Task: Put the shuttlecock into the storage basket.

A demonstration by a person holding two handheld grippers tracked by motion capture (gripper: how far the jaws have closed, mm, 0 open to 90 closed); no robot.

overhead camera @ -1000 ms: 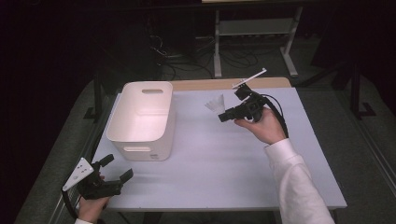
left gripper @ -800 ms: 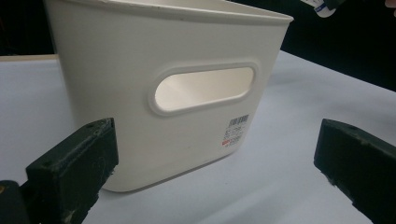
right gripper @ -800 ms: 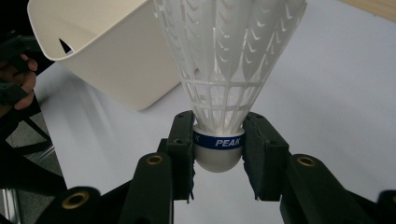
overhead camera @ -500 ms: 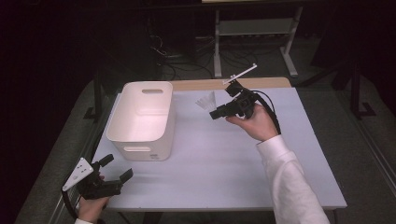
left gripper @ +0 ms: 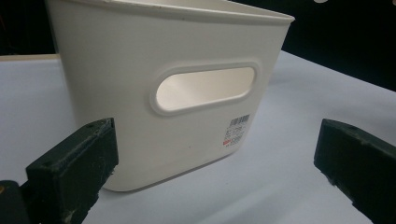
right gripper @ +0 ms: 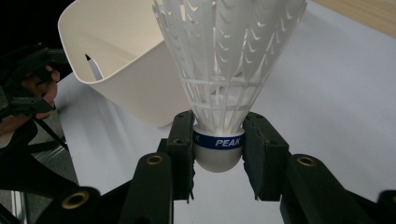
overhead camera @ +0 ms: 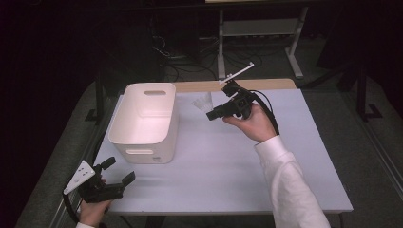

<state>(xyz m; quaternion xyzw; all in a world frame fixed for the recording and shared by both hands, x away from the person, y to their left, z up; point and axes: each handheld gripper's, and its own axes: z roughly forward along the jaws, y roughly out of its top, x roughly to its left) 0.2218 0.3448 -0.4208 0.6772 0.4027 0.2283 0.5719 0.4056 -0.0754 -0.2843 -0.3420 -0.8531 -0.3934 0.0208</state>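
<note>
the right gripper (overhead camera: 212,115) is held up in the right hand (overhead camera: 252,124), forearm in a white sleeve reaching in from the lower right, its fingers (right gripper: 182,140) clamped tight on what they carry. the left gripper (overhead camera: 119,175) sits low in the left hand (overhead camera: 92,211), fingers (left gripper: 74,168) spread wide apart.

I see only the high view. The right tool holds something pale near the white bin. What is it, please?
Observer: A white plastic shuttlecock, seen in the right gripper view. The right tool clamps its rounded base.
Operator: Is there any marking on it?
Observer: Yes, a blue band around the base reads PEAK.
Operator: And the left tool, is it holding anything?
Observer: No. In the left gripper view its jaws stand wide apart with nothing between them, facing the white bin, whose end wall has a handle slot and a barcode sticker.
</note>
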